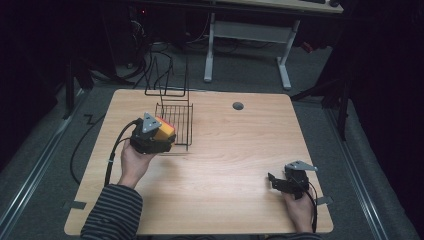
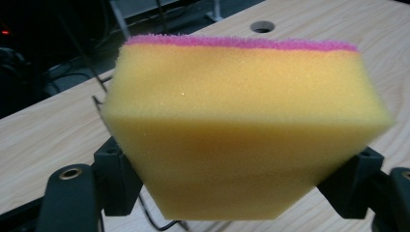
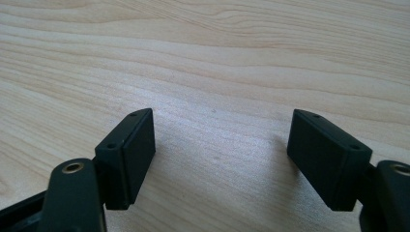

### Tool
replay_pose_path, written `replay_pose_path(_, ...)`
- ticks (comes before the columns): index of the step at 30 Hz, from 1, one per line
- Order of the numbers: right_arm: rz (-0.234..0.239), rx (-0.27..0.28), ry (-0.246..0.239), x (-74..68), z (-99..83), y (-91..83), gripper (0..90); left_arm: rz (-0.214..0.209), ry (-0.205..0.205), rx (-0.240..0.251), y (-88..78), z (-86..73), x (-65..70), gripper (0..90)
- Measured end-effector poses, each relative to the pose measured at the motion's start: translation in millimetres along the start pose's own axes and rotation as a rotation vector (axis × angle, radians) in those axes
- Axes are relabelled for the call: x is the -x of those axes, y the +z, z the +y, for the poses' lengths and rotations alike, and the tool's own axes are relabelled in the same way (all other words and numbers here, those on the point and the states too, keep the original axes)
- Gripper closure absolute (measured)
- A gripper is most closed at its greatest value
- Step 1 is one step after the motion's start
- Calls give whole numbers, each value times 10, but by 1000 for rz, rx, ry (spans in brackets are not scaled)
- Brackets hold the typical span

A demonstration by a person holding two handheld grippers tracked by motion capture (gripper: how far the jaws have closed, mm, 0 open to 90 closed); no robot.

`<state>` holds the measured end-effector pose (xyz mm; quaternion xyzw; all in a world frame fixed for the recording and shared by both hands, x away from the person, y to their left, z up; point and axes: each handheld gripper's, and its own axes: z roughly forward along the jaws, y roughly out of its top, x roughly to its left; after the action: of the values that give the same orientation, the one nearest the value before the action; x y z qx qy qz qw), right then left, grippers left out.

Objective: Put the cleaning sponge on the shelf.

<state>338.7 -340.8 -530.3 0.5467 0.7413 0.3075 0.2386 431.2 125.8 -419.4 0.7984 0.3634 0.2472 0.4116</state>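
One sponge (image 2: 241, 130), yellow with a pink top layer, shows at centre left of the high view. One black wire rack (image 1: 175, 122) stands just right of it, toward the upper middle. Two grippers: the left gripper (image 1: 152, 136) and the right gripper (image 1: 280, 181). One table (image 1: 230, 150), with what looks like a single round hole (image 1: 238, 106).

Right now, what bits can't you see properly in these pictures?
- Left gripper, high view: its jaws sit under its own body and the sponge.
- Sponge, left gripper view: its bottom is cut off by the picture's edge, and it hides most of the wire rack behind it.
- Right gripper, right gripper view: open jaws over bare table; its body is cut off below.
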Motion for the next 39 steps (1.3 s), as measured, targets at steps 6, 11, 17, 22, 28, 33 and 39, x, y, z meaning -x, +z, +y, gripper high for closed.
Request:
replay_pose_path(6, 0, 0, 0, 0, 0, 0, 258, -2, -23, 11, 60, 28, -35, 236)
replay_pose_path(11, 0, 0, 0, 0, 0, 0, 258, -2, -30, 3, 139, 49, -45, 236)
replay_pose_path(17, 0, 0, -1, 0, 0, 0, 258, 2, -31, 6, 219, 105, -51, 236)
replay_pose_path(22, 0, 0, 0, 0, 0, 0, 258, 6, -44, 7, 312, 123, -80, 236)
replay_pose_path(28, 0, -1, 0, 0, 0, 0, 258, 22, -67, 3, 433, 156, -119, 236)
replay_pose_path(33, 0, 0, -1, 0, 0, 0, 258, 28, -71, 5, 534, 199, -135, 236)
replay_pose_path(39, 0, 0, 0, -1, 0, 0, 258, 21, -93, -14, 668, 225, -138, 235)
